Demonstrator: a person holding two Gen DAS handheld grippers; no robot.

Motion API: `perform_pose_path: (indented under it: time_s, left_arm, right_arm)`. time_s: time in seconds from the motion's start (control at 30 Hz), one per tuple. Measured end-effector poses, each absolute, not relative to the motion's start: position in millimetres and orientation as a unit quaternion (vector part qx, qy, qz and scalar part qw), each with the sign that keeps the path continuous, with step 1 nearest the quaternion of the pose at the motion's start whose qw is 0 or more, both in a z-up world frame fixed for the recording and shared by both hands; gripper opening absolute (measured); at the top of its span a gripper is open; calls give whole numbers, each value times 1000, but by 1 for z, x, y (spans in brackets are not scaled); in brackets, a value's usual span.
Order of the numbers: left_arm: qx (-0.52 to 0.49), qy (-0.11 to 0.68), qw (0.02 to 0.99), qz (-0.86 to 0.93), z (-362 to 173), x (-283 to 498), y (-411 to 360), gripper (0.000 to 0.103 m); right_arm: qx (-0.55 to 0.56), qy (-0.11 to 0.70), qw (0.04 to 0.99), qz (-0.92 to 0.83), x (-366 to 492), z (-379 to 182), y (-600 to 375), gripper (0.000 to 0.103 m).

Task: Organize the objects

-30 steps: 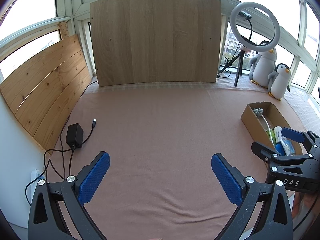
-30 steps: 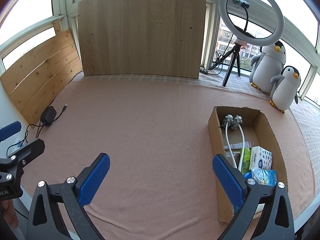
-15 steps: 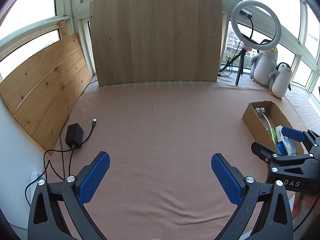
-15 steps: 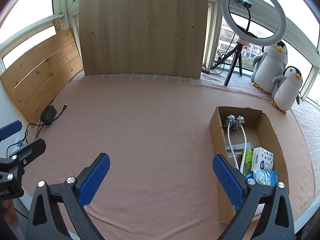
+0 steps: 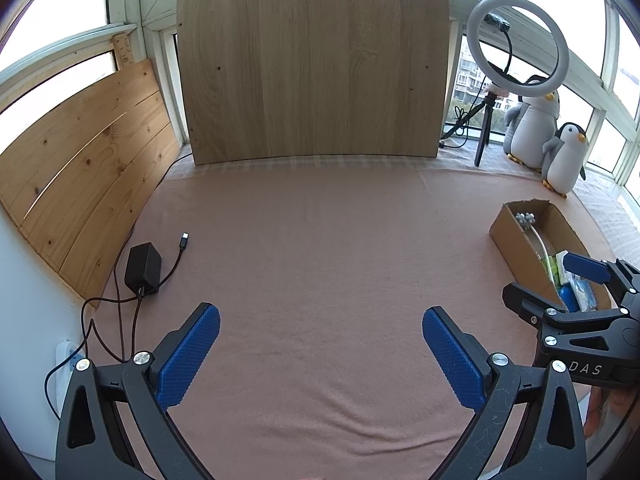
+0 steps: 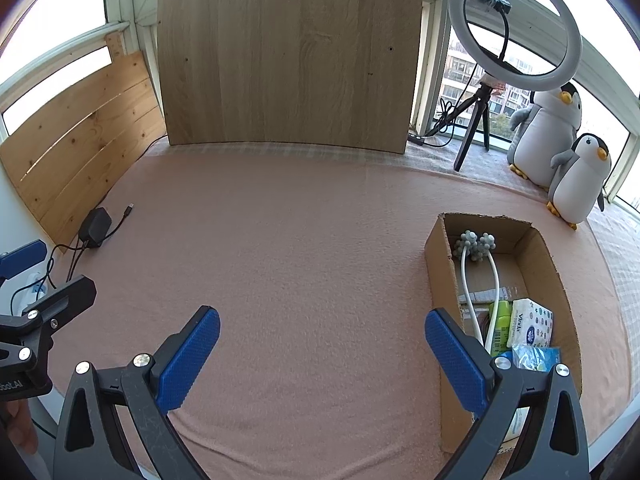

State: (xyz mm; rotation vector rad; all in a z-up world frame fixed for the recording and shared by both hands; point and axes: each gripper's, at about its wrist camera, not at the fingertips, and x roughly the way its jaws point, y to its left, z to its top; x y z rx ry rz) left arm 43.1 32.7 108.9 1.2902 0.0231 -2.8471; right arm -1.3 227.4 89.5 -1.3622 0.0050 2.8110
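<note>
A long cardboard box (image 6: 440,264) lies on the pink cloth at the right; the same box (image 5: 516,236) shows in the left wrist view. Inside lie a white-handled massager with grey balls (image 6: 476,246), a green tube (image 6: 502,322), a tissue pack (image 6: 530,324) and a blue packet (image 6: 534,356). My right gripper (image 6: 322,346) hangs open and empty above the cloth, its right finger over the box's near left wall. My left gripper (image 5: 320,344) is open and empty further left. Each gripper appears at the edge of the other's view.
A black power adapter (image 5: 143,267) with a loose cable lies by the left wooden panel (image 5: 80,168). A large board (image 5: 312,64) leans at the back. A ring light on a tripod (image 6: 516,28) and two penguin plush toys (image 6: 576,184) stand at the back right.
Both grippers have drawn back slightly from the scene; the box and ring light look a little farther off. Nothing on the cloth has moved.
</note>
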Motion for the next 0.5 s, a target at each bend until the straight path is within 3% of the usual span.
perform_pose_path:
  time_s: [0.5]
  left_arm:
    - [414, 2, -8, -910, 105, 37, 36, 103]
  right_arm:
    - [-443, 4, 9, 896, -5, 84, 228, 101]
